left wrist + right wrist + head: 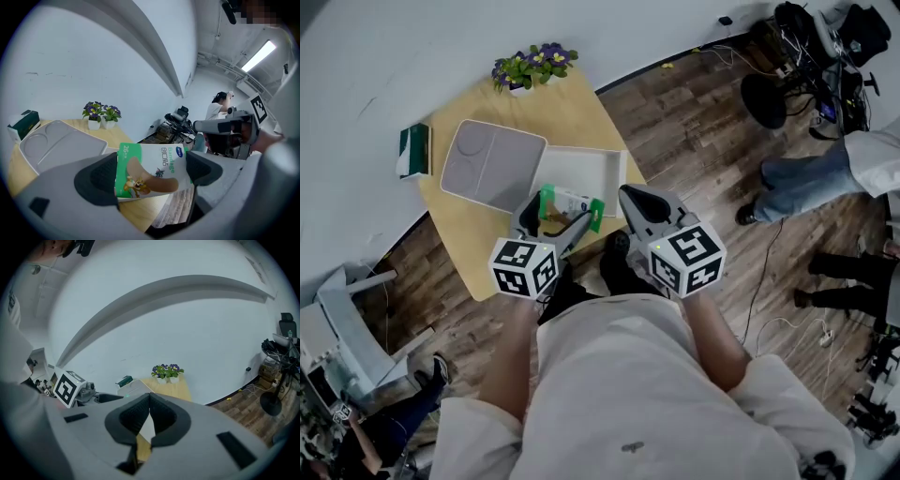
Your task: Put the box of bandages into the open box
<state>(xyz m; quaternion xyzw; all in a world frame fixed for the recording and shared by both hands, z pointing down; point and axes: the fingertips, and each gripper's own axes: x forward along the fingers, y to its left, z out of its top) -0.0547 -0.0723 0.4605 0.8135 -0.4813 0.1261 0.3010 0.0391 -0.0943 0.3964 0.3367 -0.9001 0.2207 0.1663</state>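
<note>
The box of bandages (575,203) is green and white with a cartoon plaster on it. My left gripper (557,218) is shut on it and holds it just above the near edge of the open white box (581,169). In the left gripper view the bandage box (152,171) sits between the two dark pads (96,180) of the left gripper (150,177). The box's grey lid (490,165) lies flipped open to the left. My right gripper (642,202) hangs beside the table's right corner, shut and empty, its pads touching in the right gripper (149,414) view.
The yellow wooden table (572,108) carries a pot of purple flowers (532,67) at the back and a small green box (414,150) at its left edge. Wooden floor surrounds it. A seated person's legs (806,178) and cabled equipment (811,56) are at the right.
</note>
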